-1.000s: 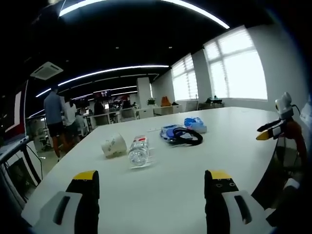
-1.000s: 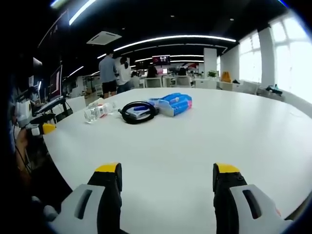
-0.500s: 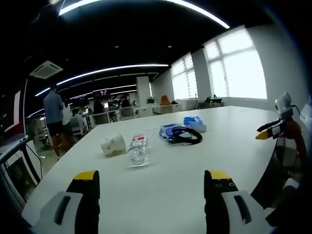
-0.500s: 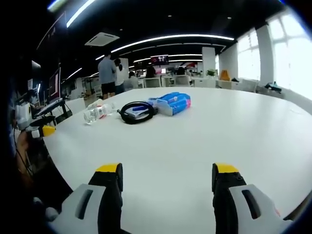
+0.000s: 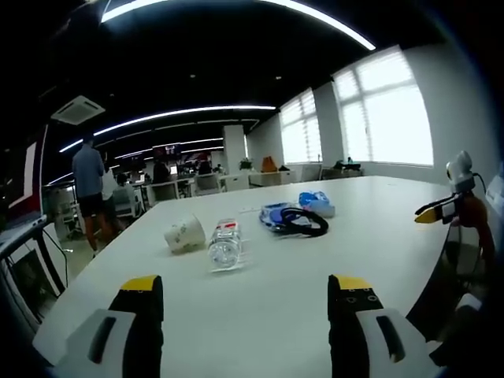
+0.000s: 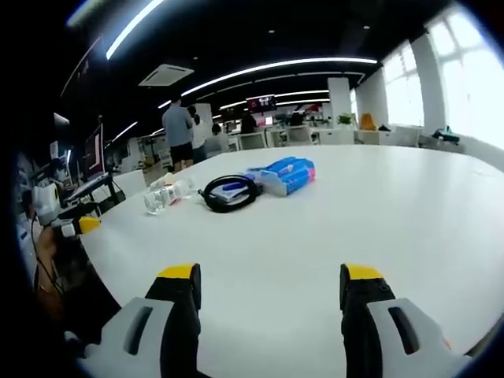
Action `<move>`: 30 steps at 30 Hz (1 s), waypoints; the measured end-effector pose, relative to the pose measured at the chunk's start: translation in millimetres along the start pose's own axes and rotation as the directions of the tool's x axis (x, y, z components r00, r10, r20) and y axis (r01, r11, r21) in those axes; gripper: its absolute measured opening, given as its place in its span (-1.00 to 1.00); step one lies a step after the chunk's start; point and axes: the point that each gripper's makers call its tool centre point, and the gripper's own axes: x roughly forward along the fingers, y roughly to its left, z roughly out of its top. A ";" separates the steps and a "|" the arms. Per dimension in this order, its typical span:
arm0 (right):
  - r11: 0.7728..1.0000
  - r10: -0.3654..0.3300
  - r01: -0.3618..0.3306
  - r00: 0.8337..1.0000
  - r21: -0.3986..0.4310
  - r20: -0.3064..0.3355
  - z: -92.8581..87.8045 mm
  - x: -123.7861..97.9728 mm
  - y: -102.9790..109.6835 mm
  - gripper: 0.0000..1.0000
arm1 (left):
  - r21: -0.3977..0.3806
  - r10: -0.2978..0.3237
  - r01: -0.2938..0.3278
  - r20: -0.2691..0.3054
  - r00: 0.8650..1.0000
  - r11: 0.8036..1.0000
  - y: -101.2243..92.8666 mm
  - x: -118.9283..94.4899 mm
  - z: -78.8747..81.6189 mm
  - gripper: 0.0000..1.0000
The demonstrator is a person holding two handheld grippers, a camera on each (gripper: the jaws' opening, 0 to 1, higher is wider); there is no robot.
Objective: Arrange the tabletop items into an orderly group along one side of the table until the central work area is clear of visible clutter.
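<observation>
Left gripper (image 5: 244, 287) held above near edge of white surface (image 5: 268, 299), jaws spread wide, nothing gripped. Right gripper (image 6: 268, 276) likewise wide apart, unloaded. In left gripper view, white paper cup (image 5: 183, 235) seen lying on side at left; clear plastic bottle (image 5: 225, 245) on side just beside it; black coiled cable (image 5: 302, 222) rests on blue packet (image 5: 272, 213); second blue packet (image 5: 317, 201) farther right. People noted standing far left.
</observation>
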 end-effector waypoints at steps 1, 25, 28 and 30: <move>1.000 0.001 -0.001 1.000 -0.004 0.000 0.8 0.4 0.4 0.37 | 0.000 0.001 -0.001 -0.001 1.000 1.000 0.2 0.2 -0.2 0.70; 0.998 0.013 -0.014 1.000 -0.069 -0.012 11.7 9.9 8.9 0.34 | 0.006 -0.010 0.010 -0.002 1.000 1.000 -3.0 1.1 -1.4 0.69; 0.997 0.026 -0.027 1.000 -0.079 -0.012 13.9 13.6 13.7 0.34 | 0.003 -0.010 0.010 0.005 1.000 1.000 -2.8 1.1 -0.3 0.68; 0.996 0.031 -0.033 0.999 -0.085 -0.016 13.9 15.4 15.9 0.34 | 0.003 -0.008 0.008 0.002 1.000 1.000 -2.5 1.2 -0.7 0.68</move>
